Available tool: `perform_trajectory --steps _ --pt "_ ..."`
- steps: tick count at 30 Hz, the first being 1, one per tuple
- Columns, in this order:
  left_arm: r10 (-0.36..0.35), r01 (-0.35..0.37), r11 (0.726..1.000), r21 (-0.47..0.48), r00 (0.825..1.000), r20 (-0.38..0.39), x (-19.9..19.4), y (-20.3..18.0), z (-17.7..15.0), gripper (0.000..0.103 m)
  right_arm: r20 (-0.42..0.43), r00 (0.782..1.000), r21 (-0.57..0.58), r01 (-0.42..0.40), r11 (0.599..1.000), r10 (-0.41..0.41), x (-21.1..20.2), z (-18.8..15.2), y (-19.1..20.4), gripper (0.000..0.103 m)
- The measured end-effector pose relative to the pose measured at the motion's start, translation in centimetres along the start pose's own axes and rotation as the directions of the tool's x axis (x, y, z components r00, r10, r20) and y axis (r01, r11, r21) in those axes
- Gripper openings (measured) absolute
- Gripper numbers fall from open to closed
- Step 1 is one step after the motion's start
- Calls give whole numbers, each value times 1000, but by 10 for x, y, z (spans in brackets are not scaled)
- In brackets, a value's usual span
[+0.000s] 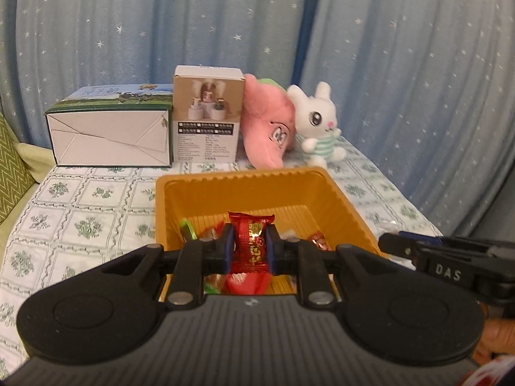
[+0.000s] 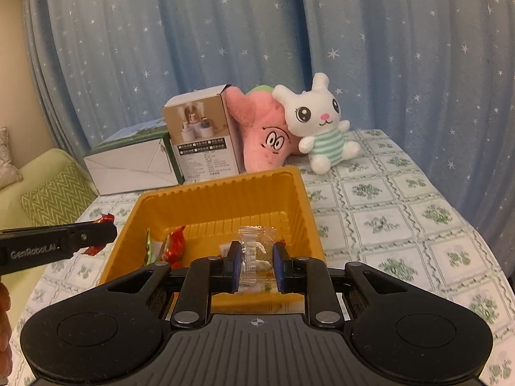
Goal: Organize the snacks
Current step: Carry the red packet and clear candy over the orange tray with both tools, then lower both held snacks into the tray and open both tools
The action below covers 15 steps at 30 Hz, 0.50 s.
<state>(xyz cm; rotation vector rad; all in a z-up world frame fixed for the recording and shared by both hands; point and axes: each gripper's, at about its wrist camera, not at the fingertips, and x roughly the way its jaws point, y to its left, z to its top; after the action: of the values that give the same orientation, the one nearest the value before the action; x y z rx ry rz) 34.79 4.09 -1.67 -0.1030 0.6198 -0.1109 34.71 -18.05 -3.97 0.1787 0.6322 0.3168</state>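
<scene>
My left gripper (image 1: 250,244) is shut on a red snack packet (image 1: 251,241) and holds it above the near part of the orange tray (image 1: 238,183). In the right wrist view my right gripper (image 2: 256,265) is shut on a clear snack packet (image 2: 256,254), also over the orange tray (image 2: 222,193). Inside the tray lie several wrapped snacks, among them a red one (image 2: 173,246) and a green-edged one (image 1: 188,230). The left gripper (image 2: 96,236) with its red packet enters the right wrist view from the left. The right gripper (image 1: 391,241) shows at the right edge of the left wrist view.
A white and green carton (image 1: 109,135), a small product box (image 1: 207,115), a pink plush (image 1: 270,128) and a white rabbit plush (image 1: 317,125) stand along the back of the patterned tablecloth (image 1: 80,212). Blue starry curtains hang behind. A green cushion (image 2: 54,196) lies at left.
</scene>
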Motion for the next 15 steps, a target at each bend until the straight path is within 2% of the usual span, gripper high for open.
perform_trajectory --steps 7,15 --pt "-8 7 997 -73 1000 -5 28 12 11 18 -8 1000 11 3 1000 -3 30 14 -4 21" --pt "4 -5 999 -50 1000 -11 54 11 20 18 -33 999 30 7 1000 -6 66 23 -5 21"
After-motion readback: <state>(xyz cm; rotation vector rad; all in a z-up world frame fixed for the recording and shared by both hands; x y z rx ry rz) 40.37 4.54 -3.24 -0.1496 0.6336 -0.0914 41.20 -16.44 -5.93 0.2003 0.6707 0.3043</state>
